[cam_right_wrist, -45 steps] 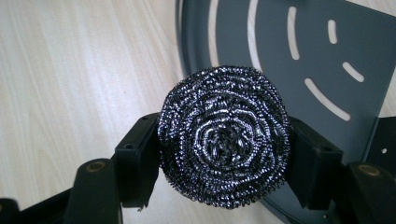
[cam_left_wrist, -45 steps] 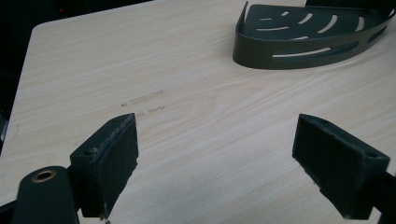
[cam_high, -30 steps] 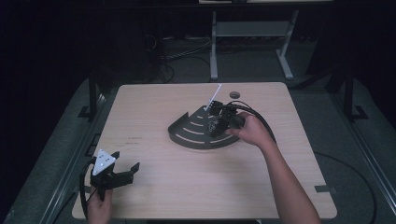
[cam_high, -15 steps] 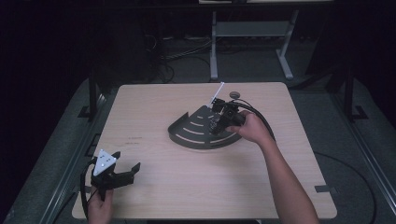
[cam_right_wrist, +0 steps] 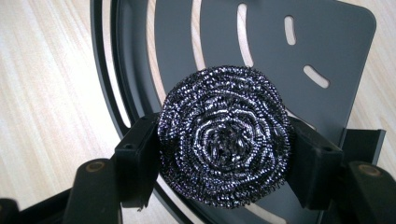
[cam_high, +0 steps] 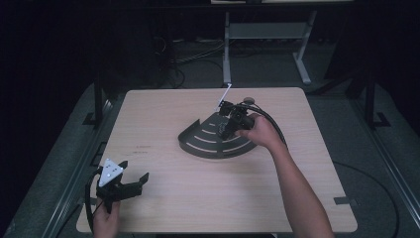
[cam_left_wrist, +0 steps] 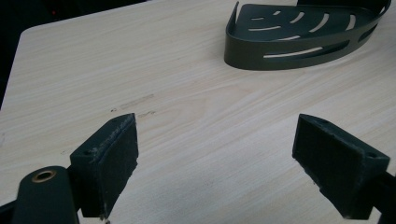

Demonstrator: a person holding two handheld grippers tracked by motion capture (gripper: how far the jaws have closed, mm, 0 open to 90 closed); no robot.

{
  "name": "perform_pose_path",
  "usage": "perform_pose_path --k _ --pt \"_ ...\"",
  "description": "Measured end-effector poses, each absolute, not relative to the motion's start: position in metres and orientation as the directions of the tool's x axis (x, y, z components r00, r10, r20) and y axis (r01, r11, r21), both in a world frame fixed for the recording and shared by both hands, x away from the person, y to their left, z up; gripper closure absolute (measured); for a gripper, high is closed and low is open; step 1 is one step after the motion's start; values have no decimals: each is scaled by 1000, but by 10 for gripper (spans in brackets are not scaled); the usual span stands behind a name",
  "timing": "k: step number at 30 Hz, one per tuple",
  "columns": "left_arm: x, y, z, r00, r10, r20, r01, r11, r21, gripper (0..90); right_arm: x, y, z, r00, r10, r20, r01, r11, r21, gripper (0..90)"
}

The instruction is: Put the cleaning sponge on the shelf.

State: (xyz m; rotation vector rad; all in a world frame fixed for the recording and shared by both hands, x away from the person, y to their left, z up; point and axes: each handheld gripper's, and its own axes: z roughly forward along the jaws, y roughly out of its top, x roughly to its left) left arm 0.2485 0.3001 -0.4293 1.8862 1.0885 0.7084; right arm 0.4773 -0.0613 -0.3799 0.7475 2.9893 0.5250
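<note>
Item 1: round, coiled steel-wire scouring pad [cam_right_wrist: 224,135], dark silvery, spiral-woven. It is clamped on two opposite sides between the black jaws of the right gripper [cam_right_wrist: 224,154], which press against its edges and are closed only as far as the pad's width allows. The pad hangs over the dark grey quarter-round metal corner shelf [cam_right_wrist: 261,51], above its slotted floor; whether it touches that floor cannot be told.

Item 2: the corner shelf [cam_high: 208,144], with a curved front wall, straight back walls and long curved slots through which the wood shows. It lies flat on the light wood-grain tabletop [cam_high: 198,193], a little right of centre and toward the far side. In the left gripper view it lies at the upper right [cam_left_wrist: 299,37], well apart from that gripper.

Item 3: right gripper [cam_high: 229,123], held in the person's right hand [cam_high: 260,134], placed over the right part of the shelf, with a black cable looping from it.

Item 4: left gripper [cam_high: 130,179], grey three-cornered plate on top, held in the left hand [cam_high: 106,218] at the near left corner of the tabletop. Its jaws stand wide apart with nothing between them, bare wood showing in the gap [cam_left_wrist: 215,158].

Item 5: small dark round object [cam_high: 249,100] on the tabletop just beyond the shelf; too small to identify.
</note>
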Motion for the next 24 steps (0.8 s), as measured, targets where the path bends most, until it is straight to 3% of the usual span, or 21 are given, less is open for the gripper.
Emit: perform_pose_path --k 24 --pt "248 301 -429 466 883 64 417 -283 864 138 495 -59 -417 -856 510 82 511 812 281 336"
